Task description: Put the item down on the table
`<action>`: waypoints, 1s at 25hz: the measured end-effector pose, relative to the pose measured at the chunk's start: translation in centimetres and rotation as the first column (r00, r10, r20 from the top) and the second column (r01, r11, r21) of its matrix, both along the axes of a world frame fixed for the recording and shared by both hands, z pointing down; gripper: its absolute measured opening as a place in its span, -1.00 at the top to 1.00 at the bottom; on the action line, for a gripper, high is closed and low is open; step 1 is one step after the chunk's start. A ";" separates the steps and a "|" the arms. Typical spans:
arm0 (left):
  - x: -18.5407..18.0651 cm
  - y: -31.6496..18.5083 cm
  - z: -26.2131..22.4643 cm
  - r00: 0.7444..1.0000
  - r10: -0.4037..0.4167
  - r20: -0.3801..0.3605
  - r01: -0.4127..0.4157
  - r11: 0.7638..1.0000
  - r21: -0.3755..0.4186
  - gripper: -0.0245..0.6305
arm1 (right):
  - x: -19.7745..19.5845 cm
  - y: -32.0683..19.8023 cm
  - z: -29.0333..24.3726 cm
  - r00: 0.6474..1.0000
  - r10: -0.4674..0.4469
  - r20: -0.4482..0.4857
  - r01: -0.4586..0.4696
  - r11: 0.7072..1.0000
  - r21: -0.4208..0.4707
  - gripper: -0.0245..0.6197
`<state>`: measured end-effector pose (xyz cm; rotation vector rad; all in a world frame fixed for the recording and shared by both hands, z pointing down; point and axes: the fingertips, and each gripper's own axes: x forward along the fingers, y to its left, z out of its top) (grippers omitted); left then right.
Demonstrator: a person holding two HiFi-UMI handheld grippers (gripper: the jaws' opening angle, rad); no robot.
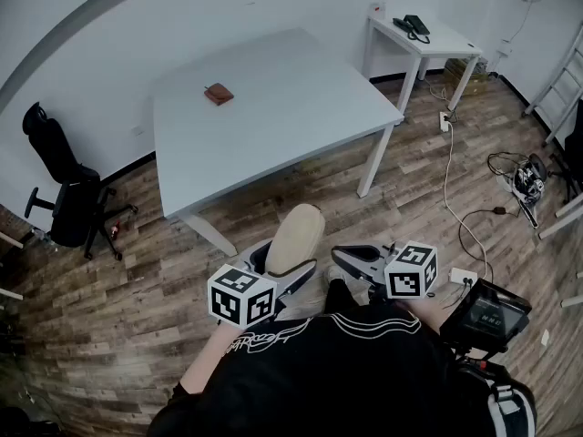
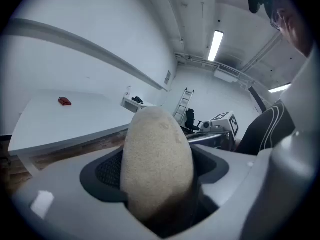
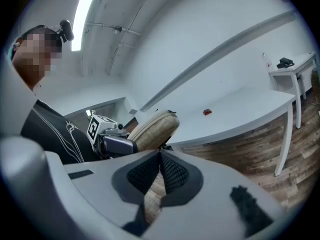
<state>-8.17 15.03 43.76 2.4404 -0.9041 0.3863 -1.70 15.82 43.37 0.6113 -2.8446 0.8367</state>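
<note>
A beige, oval padded item (image 1: 294,237) stands upright between the jaws of my left gripper (image 1: 290,264), which is shut on it. In the left gripper view the item (image 2: 157,156) fills the space between the pads. My right gripper (image 1: 353,260) hovers just right of it, jaws shut with nothing between them (image 3: 160,160). Both grippers are held close to the person's body, above the wooden floor and short of the white table (image 1: 273,116). The right gripper view shows the item (image 3: 154,129) side-on.
A small red-brown object (image 1: 219,93) lies on the table's far left part. A black office chair (image 1: 59,189) stands at the left. At the back right is a small white desk (image 1: 428,42) with a phone. Cables (image 1: 451,176) trail across the floor at the right.
</note>
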 end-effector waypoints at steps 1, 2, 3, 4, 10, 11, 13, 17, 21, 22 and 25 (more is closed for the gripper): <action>0.2 -0.9 0.1 1.000 -0.006 -0.001 0.006 1.000 0.004 -0.29 | 0.1 -1.0 0.0 1.000 -0.004 -0.002 0.004 1.000 0.005 0.90; 0.3 -1.8 0.1 1.000 -0.012 -0.001 0.012 1.000 0.008 -0.29 | 0.3 -1.9 0.0 1.000 -0.008 -0.004 0.008 1.000 0.010 0.90; 0.4 -2.7 0.2 1.000 -0.018 -0.002 0.018 1.000 0.011 -0.29 | 0.4 -2.9 0.1 1.000 -0.011 -0.006 0.011 1.000 0.014 0.90; 0.6 -3.8 0.3 1.000 -0.024 -0.003 0.024 1.000 0.012 -0.29 | 0.6 -4.1 0.1 1.000 -0.013 -0.007 0.013 1.000 0.016 0.90; 2.0 -15.6 1.8 0.998 -0.065 -0.005 0.065 0.997 -0.029 -0.29 | 2.4 -16.1 1.3 0.999 -0.026 -0.019 0.026 1.000 -0.018 0.90; 2.3 -17.2 1.7 0.998 -0.068 -0.005 0.068 0.997 -0.030 -0.29 | 2.8 -17.8 1.4 1.000 -0.024 -0.020 0.023 0.999 -0.021 0.90; 2.9 -20.1 1.7 0.997 -0.074 0.004 0.074 0.997 -0.027 -0.29 | 3.5 -20.7 1.5 1.000 -0.019 -0.020 0.019 0.999 -0.029 0.90; 3.9 -24.4 2.0 0.995 -0.090 0.048 0.091 0.996 -0.024 -0.29 | 4.7 -25.3 1.6 1.000 -0.025 -0.016 0.024 0.999 -0.038 0.90; 4.2 -27.2 2.3 0.993 -0.101 0.057 0.103 0.994 -0.038 -0.29 | 5.2 -28.2 2.1 0.999 -0.032 -0.011 0.032 0.998 -0.058 0.90; 4.2 -27.7 2.3 0.993 -0.103 0.059 0.105 0.994 -0.040 -0.29 | 5.2 -28.6 2.2 0.999 -0.034 -0.011 0.033 0.997 -0.063 0.90; 4.2 -29.1 2.3 0.992 -0.112 0.065 0.115 0.992 -0.046 -0.29 | 5.5 -29.9 2.6 0.999 -0.036 -0.008 0.035 0.996 -0.078 0.90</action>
